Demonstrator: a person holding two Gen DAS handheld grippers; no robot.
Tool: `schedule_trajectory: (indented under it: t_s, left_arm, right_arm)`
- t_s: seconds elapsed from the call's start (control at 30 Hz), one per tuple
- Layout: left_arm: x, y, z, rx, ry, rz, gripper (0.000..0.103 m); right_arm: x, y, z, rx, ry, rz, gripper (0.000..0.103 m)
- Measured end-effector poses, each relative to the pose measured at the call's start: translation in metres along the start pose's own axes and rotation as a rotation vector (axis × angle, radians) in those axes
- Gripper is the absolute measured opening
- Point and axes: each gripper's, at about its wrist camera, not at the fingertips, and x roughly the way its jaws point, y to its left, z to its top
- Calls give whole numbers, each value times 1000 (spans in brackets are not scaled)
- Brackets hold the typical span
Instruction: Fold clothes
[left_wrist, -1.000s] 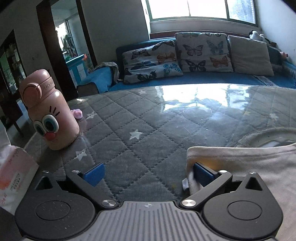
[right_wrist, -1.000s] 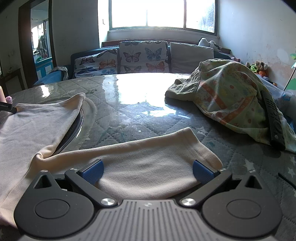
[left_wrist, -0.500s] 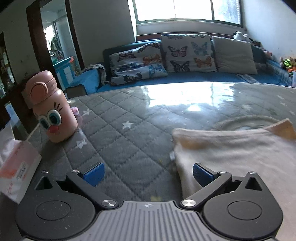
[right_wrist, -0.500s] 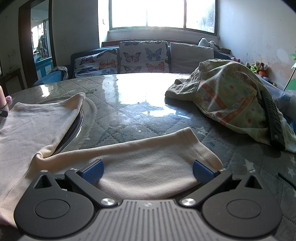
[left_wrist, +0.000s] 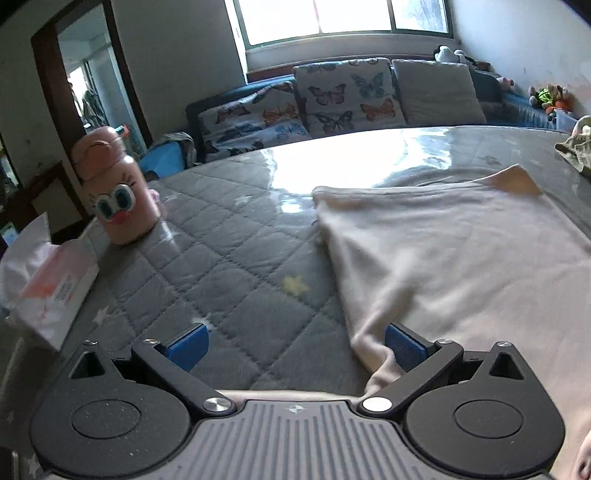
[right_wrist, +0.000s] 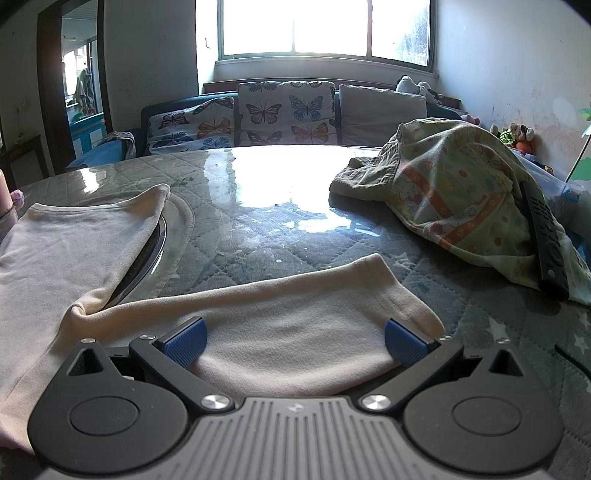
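desk (right_wrist: 295, 206): glossy quilted cover | cream shirt (left_wrist: 443, 251): spread flat on it, sleeve (right_wrist: 295, 314) out right; soft, light, limp, likely slides; take by hem or cuff | left claw (left_wrist: 293, 347), right claw (right_wrist: 293, 341): both released, empty

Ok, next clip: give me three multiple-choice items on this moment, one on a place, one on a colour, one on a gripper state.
1. Where does the black remote control lie?
A. on the patterned green garment
B. on the sofa
C. beside the tissue pack

2. What colour is the cartoon-face bottle?
A. blue
B. pink
C. green

3. How does the right gripper stand?
A. shut on the cloth
B. out of view
C. open, over the cream garment

Answers:
1 A, the remote rests on the patterned cloth at the right.
2 B, its body and lid are pink.
3 C, the blue pads stand wide apart with the cream sleeve between them.
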Motion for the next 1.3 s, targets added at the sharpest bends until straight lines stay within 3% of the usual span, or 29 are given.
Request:
schedule_trajectory:
  t_s: [0.43,0.73,0.97,1.13,1.3]
  left_arm:
    - [-41,27,-28,-92,-42,-41,103]
    - [-59,52,-70,-129,-20,5,103]
    - [-48,97,-74,-229,5,91,103]
    - [-36,129,-74,-347,51,65,103]
    - [-32,135,-68,-340,61,59,103]
  right_arm:
    - [0,0,0,-2,0,-2,103]
    - [0,0,0,-4,0,-3,103]
    - [0,0,0,-5,0,-4,103]
    - [0,1,0,-6,0,-5,103]
    - [0,1,0,-6,-1,-5,103]
